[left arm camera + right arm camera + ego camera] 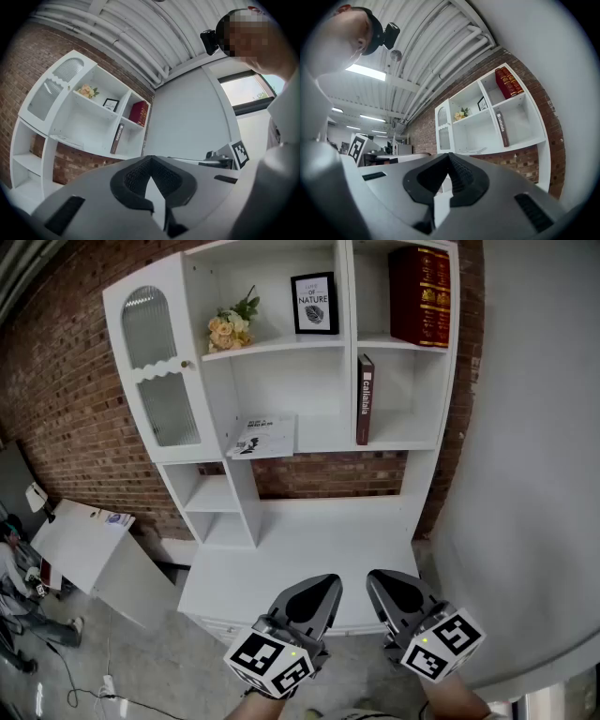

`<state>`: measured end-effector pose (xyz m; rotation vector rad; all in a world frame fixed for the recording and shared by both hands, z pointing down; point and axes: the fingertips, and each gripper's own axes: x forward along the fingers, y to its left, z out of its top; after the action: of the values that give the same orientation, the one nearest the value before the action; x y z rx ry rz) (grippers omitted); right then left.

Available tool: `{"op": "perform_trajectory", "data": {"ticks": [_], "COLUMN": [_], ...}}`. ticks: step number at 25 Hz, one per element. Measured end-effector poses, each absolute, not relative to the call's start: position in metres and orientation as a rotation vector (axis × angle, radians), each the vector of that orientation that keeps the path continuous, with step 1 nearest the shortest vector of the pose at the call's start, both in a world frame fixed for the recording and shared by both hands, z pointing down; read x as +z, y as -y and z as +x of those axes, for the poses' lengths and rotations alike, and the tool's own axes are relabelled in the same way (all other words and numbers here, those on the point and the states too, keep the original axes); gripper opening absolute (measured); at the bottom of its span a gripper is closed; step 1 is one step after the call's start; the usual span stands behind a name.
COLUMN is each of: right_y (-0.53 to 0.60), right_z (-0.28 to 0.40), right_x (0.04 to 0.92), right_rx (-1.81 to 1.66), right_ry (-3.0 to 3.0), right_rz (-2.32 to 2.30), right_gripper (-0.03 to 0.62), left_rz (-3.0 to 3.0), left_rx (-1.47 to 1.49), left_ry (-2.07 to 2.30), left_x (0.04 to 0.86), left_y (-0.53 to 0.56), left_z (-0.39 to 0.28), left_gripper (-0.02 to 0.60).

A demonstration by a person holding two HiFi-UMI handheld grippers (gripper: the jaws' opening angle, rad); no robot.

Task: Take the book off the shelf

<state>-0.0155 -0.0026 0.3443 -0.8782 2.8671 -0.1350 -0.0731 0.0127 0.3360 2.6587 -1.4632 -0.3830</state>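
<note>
The left gripper (319,592) is at the bottom centre of the head view. Its jaws are closed together and there is nothing between them. The right gripper (389,587) is just beside it, to the right, and its jaws are also closed with nothing inside. Both grippers are low in the frame, in front of the white shelf (309,540) and well apart from its upper compartments.

The book (365,399) is brown. It stands upright in the right compartment of the middle row, at the left side of that compartment, in the upper centre of the frame. Above it, at the upper right, stand the red books (420,296). To the left of these are a small framed picture (314,303) and some flowers (230,329). A magazine (264,437) lies flat in the compartment under them. Behind the shelf is a brick wall (66,399).
</note>
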Motion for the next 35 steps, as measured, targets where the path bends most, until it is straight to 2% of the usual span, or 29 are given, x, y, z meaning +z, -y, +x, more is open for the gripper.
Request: {"op": "perform_trajectory", "data": {"ticks": [13, 19, 28, 35], "right_y": [-0.008, 0.001, -0.007, -0.011], "right_z": [-0.038, -0.031, -0.041, -0.053], "right_x": [0.346, 0.316, 0.329, 0.333], "right_rx": [-0.185, -0.226, -0.288, -0.246], "right_ry": [-2.865, -2.721, -2.621, -2.621], "right_rz": [-0.863, -0.858, -0.906, -0.927], "right_gripper": [0.017, 0.018, 0.020, 0.020], "left_rz": [2.645, 2.631, 2.570, 2.586], "left_rx": [-0.393, -0.426, -0.388, -0.391], "left_ry": [1.456, 1.535, 1.564, 1.543], "left_x": [0.341, 0.328, 0.360, 0.369], "left_y": [-0.021, -0.018, -0.034, -0.035], "left_z": [-0.097, -0.134, -0.180, -0.191], "left_gripper": [0.011, 0.011, 0.011, 0.011]}}
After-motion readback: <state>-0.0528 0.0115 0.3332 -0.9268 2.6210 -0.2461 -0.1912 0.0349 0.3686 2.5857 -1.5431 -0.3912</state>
